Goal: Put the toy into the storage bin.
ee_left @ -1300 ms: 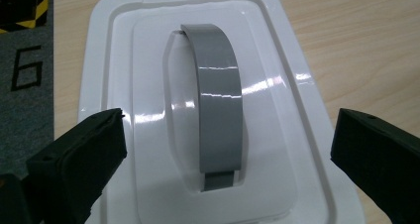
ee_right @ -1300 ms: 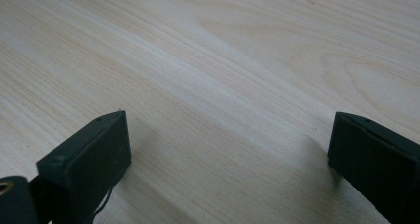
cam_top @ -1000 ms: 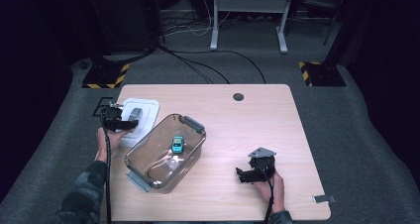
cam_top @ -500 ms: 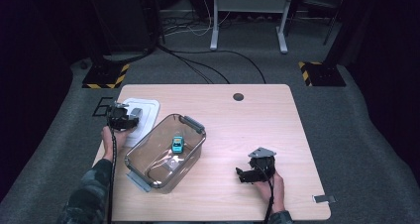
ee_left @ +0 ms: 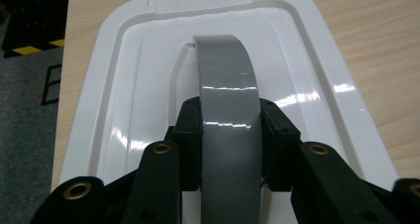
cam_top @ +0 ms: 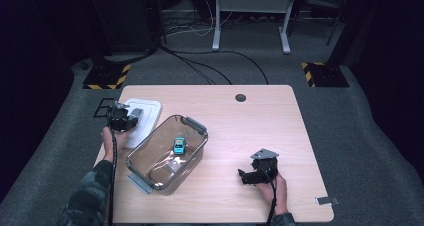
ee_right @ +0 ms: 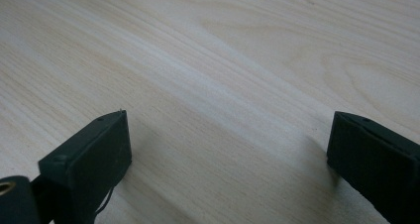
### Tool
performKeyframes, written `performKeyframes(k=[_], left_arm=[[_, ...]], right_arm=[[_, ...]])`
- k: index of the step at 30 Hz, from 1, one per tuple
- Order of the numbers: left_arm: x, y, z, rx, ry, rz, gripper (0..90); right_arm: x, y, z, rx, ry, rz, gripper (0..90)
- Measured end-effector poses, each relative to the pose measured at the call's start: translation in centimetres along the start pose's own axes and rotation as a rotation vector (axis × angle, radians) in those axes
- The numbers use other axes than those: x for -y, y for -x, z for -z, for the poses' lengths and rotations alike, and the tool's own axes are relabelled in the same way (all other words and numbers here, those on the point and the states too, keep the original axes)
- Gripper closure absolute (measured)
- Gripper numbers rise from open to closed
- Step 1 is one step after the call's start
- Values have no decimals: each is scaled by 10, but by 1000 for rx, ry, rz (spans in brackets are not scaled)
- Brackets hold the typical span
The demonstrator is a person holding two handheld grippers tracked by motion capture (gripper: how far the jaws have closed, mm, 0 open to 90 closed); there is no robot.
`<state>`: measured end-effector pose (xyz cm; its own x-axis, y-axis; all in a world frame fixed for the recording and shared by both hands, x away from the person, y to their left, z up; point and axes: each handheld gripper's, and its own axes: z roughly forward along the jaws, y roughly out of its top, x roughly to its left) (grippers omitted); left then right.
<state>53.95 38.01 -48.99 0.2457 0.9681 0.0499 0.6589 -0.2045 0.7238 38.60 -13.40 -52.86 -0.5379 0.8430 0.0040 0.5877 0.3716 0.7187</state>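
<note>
A white lid lies flat at the table's left edge, with a grey arched handle across its middle. My left gripper sits over the lid, its jaws shut on the handle from both sides. A clear plastic container with grey latches stands just right of the lid, and a small teal toy car lies inside it. My right gripper rests low over the table's front right. In the right gripper view, that gripper is open over bare wood.
The wooden table has a round cable hole near its back edge. A small grey tag lies at the front right corner. Cables and yellow-black striped stands sit on the carpet beyond the table.
My left gripper has shifted slightly over the lid. The right gripper, the container and the car have not moved.
</note>
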Motion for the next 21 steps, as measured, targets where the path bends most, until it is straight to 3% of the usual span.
performKeyframes(k=[5, 16, 21], left_arm=[[-3, -1, 9, 13, 13, -1, 666], [-11, -1, 38, 25, 31, -72, 666], [-22, -6, 60, 48, 60, -62, 666]], right_arm=[[0, 0, 0, 0, 0, 0, 26], [0, 0, 0, 0, -1, -4, 26], [0, 0, 0, 0, 0, -1, 26]])
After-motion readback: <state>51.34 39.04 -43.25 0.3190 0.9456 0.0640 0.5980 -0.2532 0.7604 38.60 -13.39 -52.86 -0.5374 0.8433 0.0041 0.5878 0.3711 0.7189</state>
